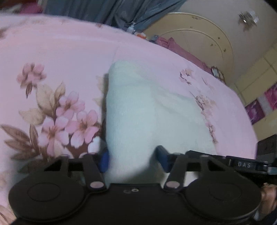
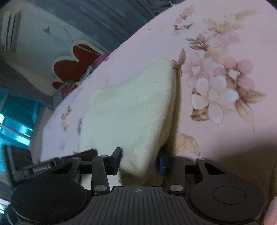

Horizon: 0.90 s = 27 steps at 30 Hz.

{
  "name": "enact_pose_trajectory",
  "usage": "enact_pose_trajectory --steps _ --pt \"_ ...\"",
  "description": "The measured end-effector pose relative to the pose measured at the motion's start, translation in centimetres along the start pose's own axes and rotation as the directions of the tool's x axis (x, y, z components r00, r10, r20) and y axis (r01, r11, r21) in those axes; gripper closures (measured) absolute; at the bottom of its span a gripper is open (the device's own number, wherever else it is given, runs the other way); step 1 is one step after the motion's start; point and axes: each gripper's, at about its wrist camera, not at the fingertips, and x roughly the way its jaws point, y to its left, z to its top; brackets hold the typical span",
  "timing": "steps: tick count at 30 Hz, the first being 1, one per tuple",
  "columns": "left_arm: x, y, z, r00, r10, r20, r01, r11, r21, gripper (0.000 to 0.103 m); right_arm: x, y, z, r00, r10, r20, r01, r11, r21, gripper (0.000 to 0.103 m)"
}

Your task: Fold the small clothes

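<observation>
Nearest to me in the left wrist view was my left gripper (image 1: 133, 160), its black linkage arms and round housings filling the bottom of the picture. Its blue-padded fingers (image 1: 163, 159) stood on either side of the near end of a pale, cream-white knitted cloth (image 1: 147, 107). The left pad lay against the cloth's edge, while a shadowed gap showed beside the right one, so I could not tell whether the jaws truly pinched the fabric.

In the right wrist view my right gripper (image 2: 140, 161) sat in the same way at the bottom edge. A folded corner of the same cream-white cloth (image 2: 131, 112) bulged between its fingers (image 2: 116, 161); the dark left finger touched the fabric and the blue right pad was tucked under the cloth's drooping edge. It looked like a grip on that corner.

The small garment lay on a pink bedsheet with a brown-and-pink flower print (image 1: 60, 57), rising from the jaws toward the middle of the bed, with a thick folded edge casting a shadow along one side. Large printed blossoms lay just beside it in both views.

Farther off, beyond the edge of the bed, I saw a cream wardrobe with arched door panels (image 1: 199, 39) and grey-blue curtains (image 1: 112, 10) from the left camera. From the right camera I saw a red heart-shaped headboard panel (image 2: 72, 58), and a window glowing teal (image 2: 15, 117) at the left.
</observation>
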Motion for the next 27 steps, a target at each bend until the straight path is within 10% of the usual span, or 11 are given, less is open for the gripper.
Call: enact_pose_trajectory --steps 11,27 --pt "-6.2 -0.4 -0.1 0.996 0.028 0.085 -0.043 0.983 0.178 0.072 -0.9 9.4 -3.0 0.989 -0.094 0.112 0.115 0.974 -0.195 0.072" --pt "-19.0 17.7 0.5 0.985 0.117 0.124 -0.134 0.981 0.139 0.072 12.6 27.4 -8.2 0.998 -0.015 0.063 0.032 0.962 -0.27 0.072"
